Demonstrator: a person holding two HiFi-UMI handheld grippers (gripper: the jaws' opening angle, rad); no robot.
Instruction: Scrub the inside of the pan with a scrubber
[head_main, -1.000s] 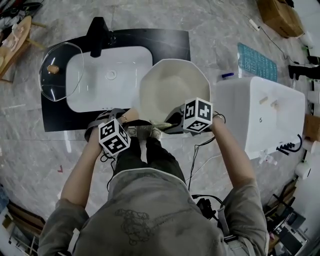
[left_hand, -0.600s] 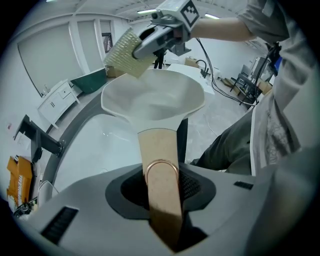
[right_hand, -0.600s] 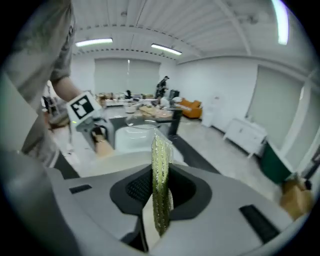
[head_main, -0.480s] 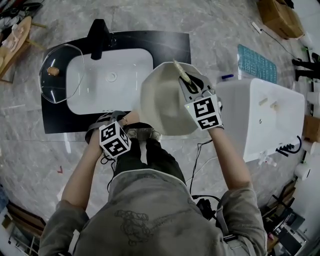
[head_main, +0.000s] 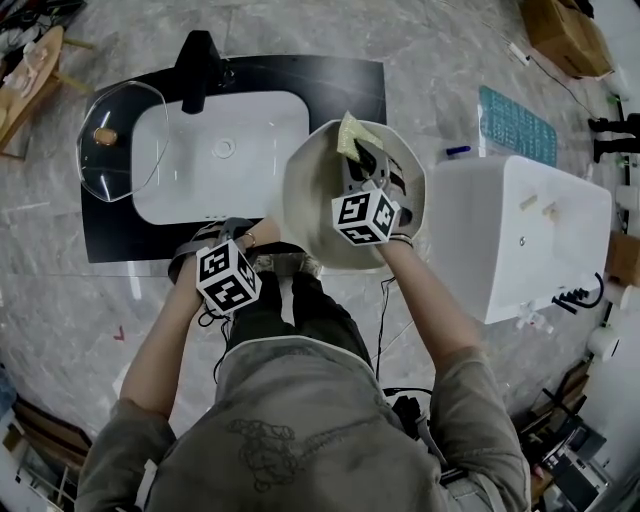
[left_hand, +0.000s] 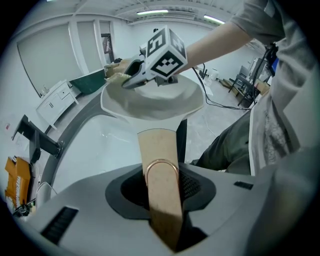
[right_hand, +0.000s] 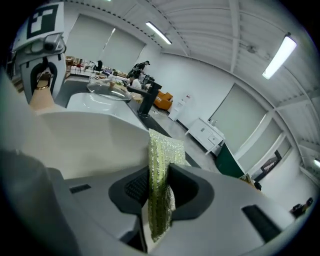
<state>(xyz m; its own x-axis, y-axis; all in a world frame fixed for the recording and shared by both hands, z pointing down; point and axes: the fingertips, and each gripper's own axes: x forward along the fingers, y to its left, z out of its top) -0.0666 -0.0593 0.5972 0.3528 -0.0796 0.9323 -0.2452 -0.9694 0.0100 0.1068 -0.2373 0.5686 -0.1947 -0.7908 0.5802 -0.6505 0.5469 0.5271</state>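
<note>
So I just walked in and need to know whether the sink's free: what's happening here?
A person is cleaning a pan with two handheld grippers. The left gripper is shut on the pan's tan handle, holding the pan up by the sink. The right gripper is shut on a yellow-green scrubber, which sits inside the pan near its far rim.

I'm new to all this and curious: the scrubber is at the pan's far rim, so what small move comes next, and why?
Probably sweep the scrubber back across the inside of the pan toward its handle. The right gripper pinches it at the far rim; the left gripper clamps the handle.
</note>
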